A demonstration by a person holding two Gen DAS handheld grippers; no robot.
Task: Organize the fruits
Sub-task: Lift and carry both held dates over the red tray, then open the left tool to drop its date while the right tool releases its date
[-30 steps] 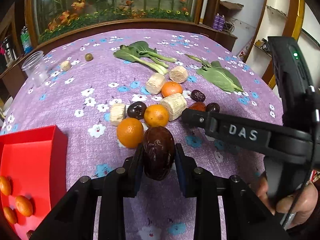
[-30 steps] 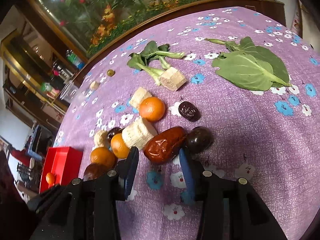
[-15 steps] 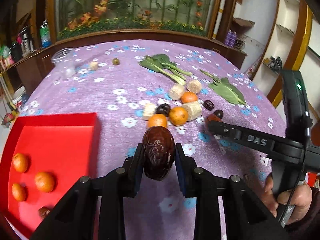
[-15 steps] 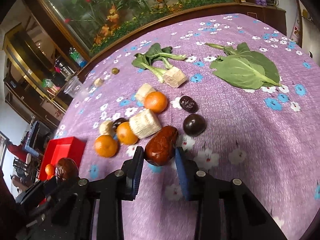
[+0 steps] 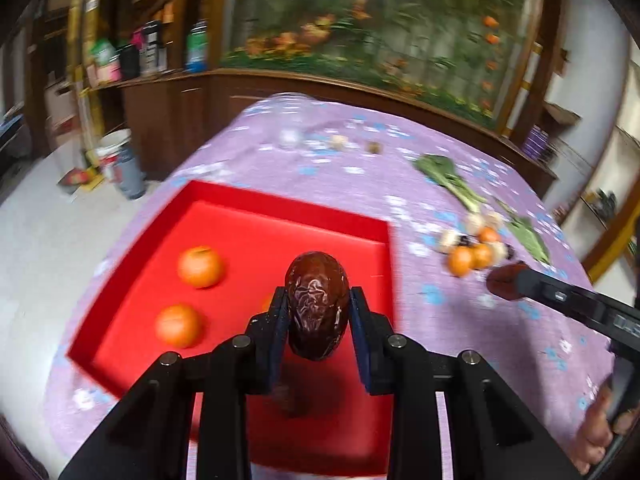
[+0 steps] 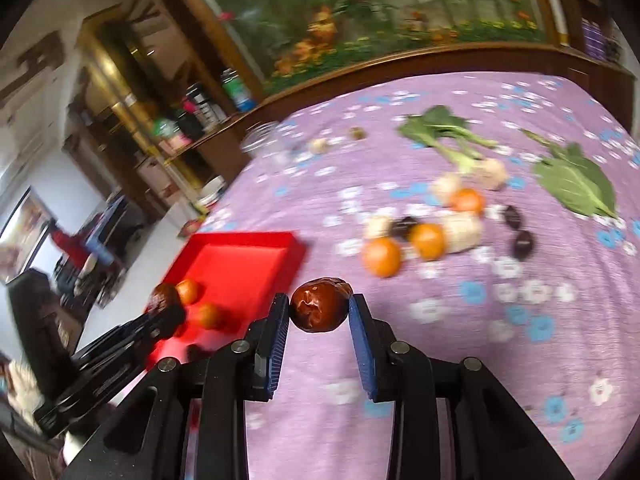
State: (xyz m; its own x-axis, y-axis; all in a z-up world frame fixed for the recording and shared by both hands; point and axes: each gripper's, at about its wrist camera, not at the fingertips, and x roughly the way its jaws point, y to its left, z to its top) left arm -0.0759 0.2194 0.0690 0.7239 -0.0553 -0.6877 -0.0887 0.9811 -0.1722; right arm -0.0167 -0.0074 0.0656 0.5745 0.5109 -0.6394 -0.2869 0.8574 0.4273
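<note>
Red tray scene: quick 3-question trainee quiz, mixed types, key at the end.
1. True or false: the left gripper holds a date above the red tray.
2. What does the right gripper hold? A) an orange B) a date C) a leaf
3. Fill in: the right gripper's date is over the purple ____, not the tray.

Key: 1 true; 2 B; 3 tablecloth.

date (image 5: pixel 316 304): wrinkled, glossy | tray (image 5: pixel 280 204): smooth red plastic | tablecloth (image 5: pixel 480 344): matt floral cloth
</note>
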